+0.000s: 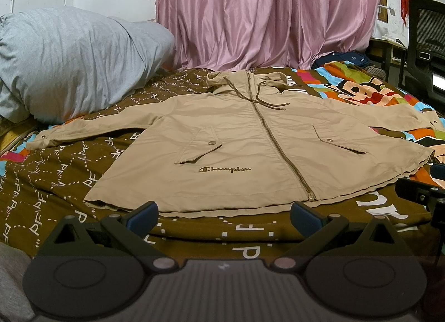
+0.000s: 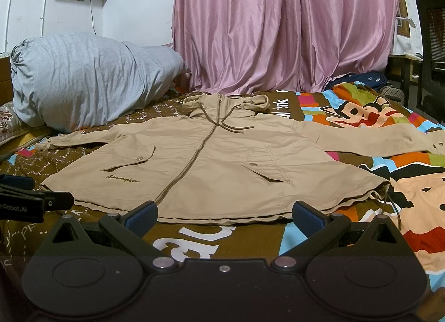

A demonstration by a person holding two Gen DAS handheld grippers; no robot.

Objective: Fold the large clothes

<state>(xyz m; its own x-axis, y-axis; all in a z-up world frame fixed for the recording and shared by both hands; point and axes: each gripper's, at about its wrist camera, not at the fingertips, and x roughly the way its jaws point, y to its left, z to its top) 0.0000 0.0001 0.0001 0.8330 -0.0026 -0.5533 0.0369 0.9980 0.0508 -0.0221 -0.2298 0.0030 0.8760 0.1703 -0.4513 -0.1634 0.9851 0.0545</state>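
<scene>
A beige hooded zip jacket (image 1: 236,138) (image 2: 211,160) lies flat, front up, on the bed, both sleeves spread out to the sides and its hood toward the curtain. My left gripper (image 1: 224,215) hovers open just short of the hem, near the zip's lower end. My right gripper (image 2: 224,215) is open too, in front of the hem's right half, nothing between its fingers. Each gripper shows in the other's view: the right one (image 1: 425,191) at the right edge, the left one (image 2: 25,199) at the left edge.
A brown patterned bedspread (image 1: 55,177) with a colourful cartoon print (image 2: 361,116) covers the bed. A big grey bundle of bedding (image 1: 72,60) sits at the back left. Pink curtains (image 2: 278,24) hang behind. A black chair (image 1: 425,44) and desk stand at the right.
</scene>
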